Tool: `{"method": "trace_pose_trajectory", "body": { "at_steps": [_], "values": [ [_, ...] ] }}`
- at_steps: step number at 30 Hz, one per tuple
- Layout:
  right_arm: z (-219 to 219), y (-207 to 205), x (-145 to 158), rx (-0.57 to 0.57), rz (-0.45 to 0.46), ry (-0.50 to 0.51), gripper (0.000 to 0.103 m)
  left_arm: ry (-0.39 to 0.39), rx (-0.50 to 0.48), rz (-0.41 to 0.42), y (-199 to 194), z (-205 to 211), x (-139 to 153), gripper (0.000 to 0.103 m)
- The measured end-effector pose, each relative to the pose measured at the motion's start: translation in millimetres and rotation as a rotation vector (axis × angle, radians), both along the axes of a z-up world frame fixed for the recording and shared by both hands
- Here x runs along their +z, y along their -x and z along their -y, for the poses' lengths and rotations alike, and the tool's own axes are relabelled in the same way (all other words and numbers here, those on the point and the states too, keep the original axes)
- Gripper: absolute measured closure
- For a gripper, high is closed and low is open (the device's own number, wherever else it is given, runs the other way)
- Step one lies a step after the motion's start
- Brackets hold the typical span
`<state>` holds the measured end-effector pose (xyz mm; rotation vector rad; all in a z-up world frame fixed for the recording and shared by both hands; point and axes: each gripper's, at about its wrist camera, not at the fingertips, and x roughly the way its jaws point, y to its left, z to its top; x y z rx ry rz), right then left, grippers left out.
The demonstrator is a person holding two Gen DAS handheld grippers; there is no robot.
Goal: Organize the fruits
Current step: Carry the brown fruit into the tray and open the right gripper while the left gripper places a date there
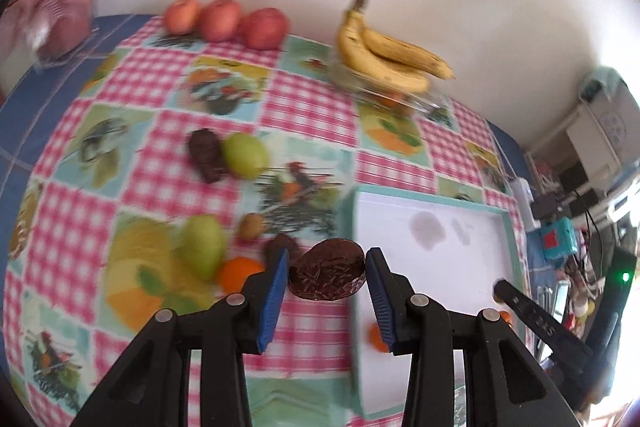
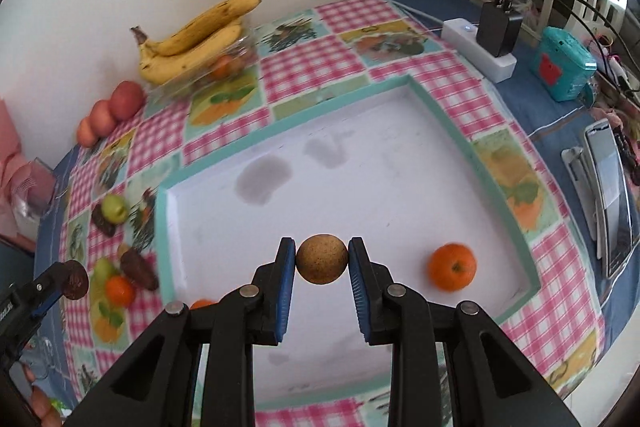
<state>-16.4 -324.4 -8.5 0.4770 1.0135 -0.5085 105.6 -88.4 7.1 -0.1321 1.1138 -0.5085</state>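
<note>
Left wrist view first: my left fingers (image 1: 326, 277) were clamped on a dark wrinkly fruit (image 1: 327, 275), its long axis running side to side between the pads. It hung just left of the white tray (image 1: 507, 227), whose near-left edge sat right under my right-hand pad. So I figured the drop spot lay a short way to the right in frame.

Right wrist view: my right fingers (image 2: 322, 259) were squeezing a small round brown fruit (image 2: 322, 259), already over the tray floor in the lower middle. An orange (image 2: 452, 267) sat in the tray, just right of it. This hand looked nearer to letting go, I reckoned.
</note>
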Motion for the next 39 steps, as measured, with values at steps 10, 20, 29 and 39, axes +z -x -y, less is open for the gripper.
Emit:
{"method": "trace_pose_trajectory", "body": {
  "at_steps": [10,20,29,39],
  "values": [
    [27,-29,-12,-0.015,-0.012,0.016,0.075,-0.031,-0.143,-0.019,-9,76,-33,0.061],
    [61,-48,-30,-0.061,-0.052,0.015,0.075,-0.073,-0.176,-0.032,-29,105,-53,0.061],
    [83,-60,-33,-0.083,-0.054,0.018,0.075,-0.073,-0.184,-0.028,-42,116,-55,0.061],
    [97,-61,-31,-0.104,-0.039,0.02,0.075,-0.103,-0.206,-0.024,-41,124,-61,0.061]
  ]
}}
